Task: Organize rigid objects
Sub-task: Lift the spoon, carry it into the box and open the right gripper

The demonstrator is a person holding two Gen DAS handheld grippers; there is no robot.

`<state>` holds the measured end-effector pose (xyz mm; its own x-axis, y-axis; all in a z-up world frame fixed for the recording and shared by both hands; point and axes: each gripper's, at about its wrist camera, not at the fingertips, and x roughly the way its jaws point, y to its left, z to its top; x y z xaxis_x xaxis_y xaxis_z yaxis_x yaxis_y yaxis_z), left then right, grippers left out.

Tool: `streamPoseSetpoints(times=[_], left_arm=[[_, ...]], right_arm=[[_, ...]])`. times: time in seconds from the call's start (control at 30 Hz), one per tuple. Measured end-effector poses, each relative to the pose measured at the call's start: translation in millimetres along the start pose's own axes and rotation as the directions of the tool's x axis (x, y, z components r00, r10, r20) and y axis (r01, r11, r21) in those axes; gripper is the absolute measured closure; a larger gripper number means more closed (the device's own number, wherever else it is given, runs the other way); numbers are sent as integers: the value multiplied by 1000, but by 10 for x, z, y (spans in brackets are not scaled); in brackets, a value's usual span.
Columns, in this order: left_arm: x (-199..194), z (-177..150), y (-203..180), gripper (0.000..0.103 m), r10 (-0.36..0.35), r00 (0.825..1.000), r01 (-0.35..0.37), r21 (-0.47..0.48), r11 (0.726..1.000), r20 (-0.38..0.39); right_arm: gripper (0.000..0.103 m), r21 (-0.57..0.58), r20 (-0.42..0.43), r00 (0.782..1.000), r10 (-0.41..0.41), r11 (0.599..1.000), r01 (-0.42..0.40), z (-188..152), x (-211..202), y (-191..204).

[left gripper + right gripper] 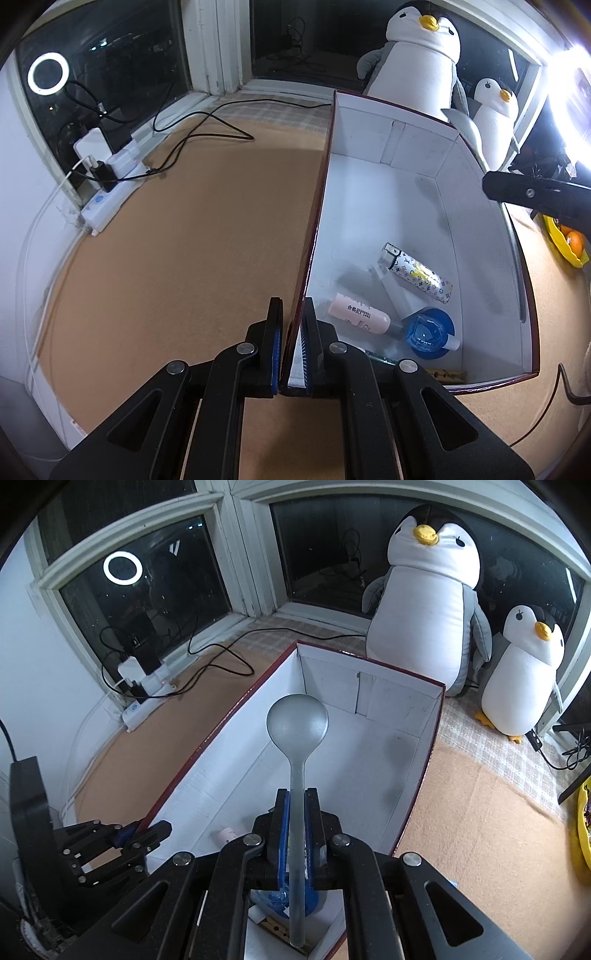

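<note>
Left wrist view shows the left gripper [291, 343] clamped on the near left wall of an open box [384, 192], one finger outside the dark red rim and one inside against the white lining. The box sits on a tan blanket [177, 236]. On its white floor, near the front, lie a pink bottle [358, 314] with printed text, a patterned lighter [415, 272] resting just behind it, and a blue round lid [430, 332] touching the bottle's end; a wooden clothespin [448, 374] lies at the front corner. Right wrist view shows the right gripper [297, 823] closed on the handle of a translucent grey spoon [297, 720], bowl pointing away, held above the box interior without touching its floor. The left gripper appears at the lower left of that view, pinching the box wall. Behind the box stand a large penguin plush [424, 602] and a smaller penguin plush [524, 672] against the window. A white power strip [110, 188] with black cables plugged in lies along the sill at left. A ring light reflection [48, 74] shows in the dark glass. A yellow bowl [565, 247] holding oranges sits at the far right edge.
</note>
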<state>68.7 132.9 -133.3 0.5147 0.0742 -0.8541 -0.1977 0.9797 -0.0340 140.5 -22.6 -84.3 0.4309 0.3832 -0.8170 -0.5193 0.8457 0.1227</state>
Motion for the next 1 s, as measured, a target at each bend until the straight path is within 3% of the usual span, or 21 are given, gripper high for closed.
streamPoseSetpoints(times=[0.73,0.9,1.0], left_arm=[[2,0,-1,95,4,1000,-4,1,1000,-1],[-1,-2,2,95,5,1000,-5,2,1000,0],[-8,-12,12,95,6,1000,-6,2,1000,-1]], right_arm=[[95,-1,-41,999,-1,1000,1,-16,215,-23],[63,-19,-27,1000,-3,1000,2,-16,177,7],[63,-19,-20,1000,-2,1000,2,-10,144,14]])
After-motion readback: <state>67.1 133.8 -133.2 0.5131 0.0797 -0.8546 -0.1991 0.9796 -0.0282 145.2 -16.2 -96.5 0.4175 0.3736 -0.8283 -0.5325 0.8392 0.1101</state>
